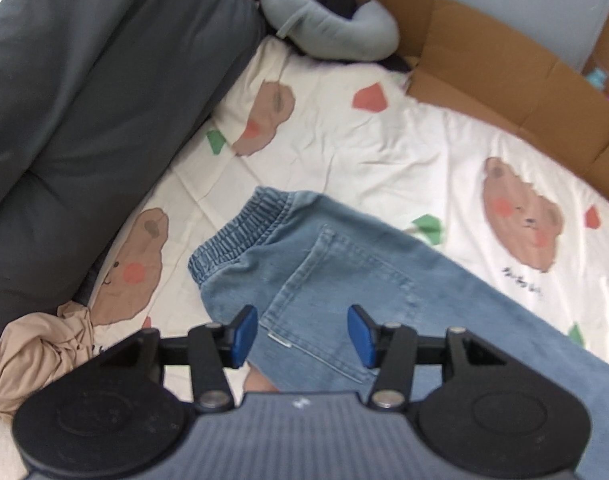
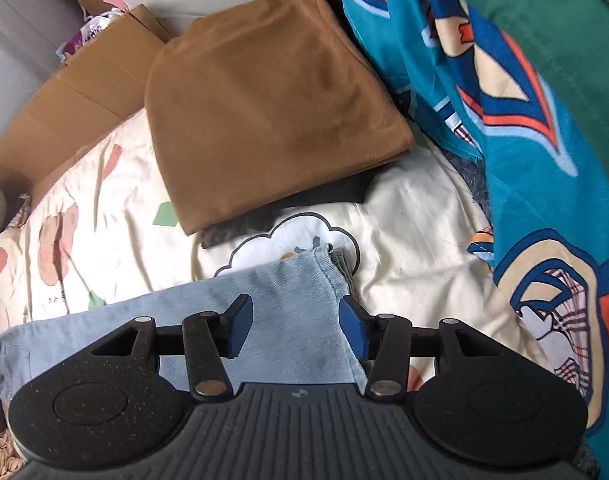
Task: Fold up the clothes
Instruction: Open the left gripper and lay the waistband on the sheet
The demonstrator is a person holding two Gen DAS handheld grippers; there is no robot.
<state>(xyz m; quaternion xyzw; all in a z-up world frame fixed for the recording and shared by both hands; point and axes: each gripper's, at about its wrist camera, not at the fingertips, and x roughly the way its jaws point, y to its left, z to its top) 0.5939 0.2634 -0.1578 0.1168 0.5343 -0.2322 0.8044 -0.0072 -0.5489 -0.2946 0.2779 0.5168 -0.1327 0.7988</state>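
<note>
Here, one pair of light-blue jeans [image 1: 344, 280] lies flat on the bear-print bedsheet [image 1: 384, 152], its elastic waistband [image 1: 240, 236] toward the grey duvet [image 1: 84, 100] and its leg hem [image 2: 320, 264] toward one folded brown garment [image 2: 264, 100]. Two grippers hang above it. The left gripper [image 1: 303, 338] has its jaws parted and empty over the back pocket [image 1: 336, 300]; the right gripper [image 2: 295, 326] likewise stands released, nothing between its blue pads [image 2: 354, 328], over the leg end. One crumpled beige garment [image 1: 32, 356] lies at the sheet's near edge, one grey neck pillow [image 1: 328, 28] and one flattened cardboard box [image 1: 504, 80] at its far edge, one teal patterned cloth [image 2: 524, 140] beside the brown garment.
</note>
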